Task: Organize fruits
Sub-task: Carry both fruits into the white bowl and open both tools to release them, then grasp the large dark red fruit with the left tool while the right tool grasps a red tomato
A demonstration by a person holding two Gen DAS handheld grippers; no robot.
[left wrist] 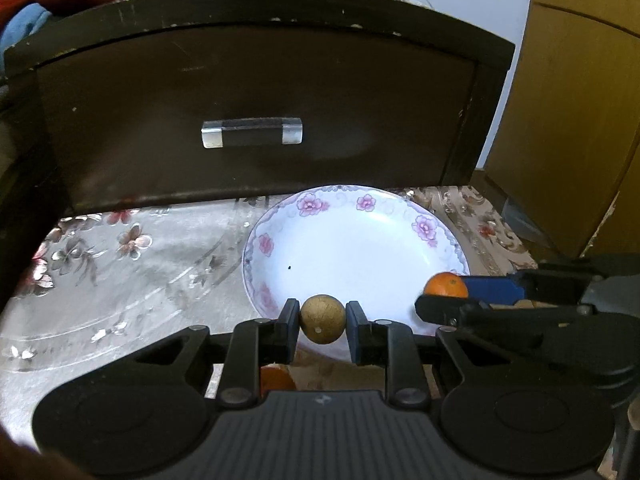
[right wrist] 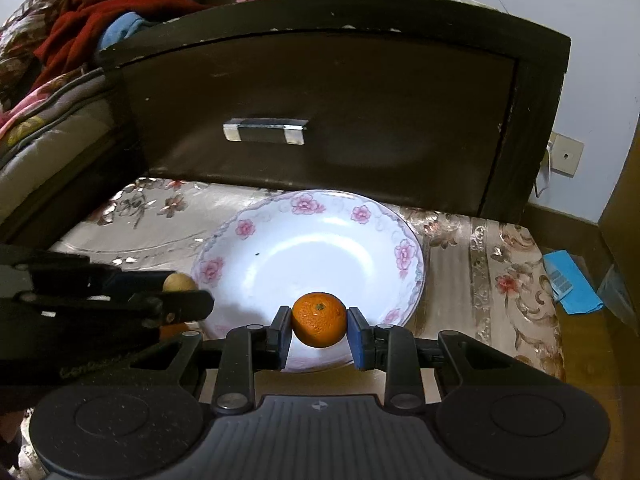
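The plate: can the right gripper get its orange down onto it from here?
Probably yes. The right gripper is shut on the orange above the near rim of the plate, whose bowl lies bare. The left gripper, holding a brown fruit, stays alongside.

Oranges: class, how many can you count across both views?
2. One orange is gripped in the right tongs over the plate; another orange peeks out beneath the left tongs. More may be hidden.

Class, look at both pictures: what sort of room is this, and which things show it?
Probably a bedroom at home: a dark bedside cabinet with one drawer, bedding and clothes heaped beside it, and a flowered plate on a patterned cloth.
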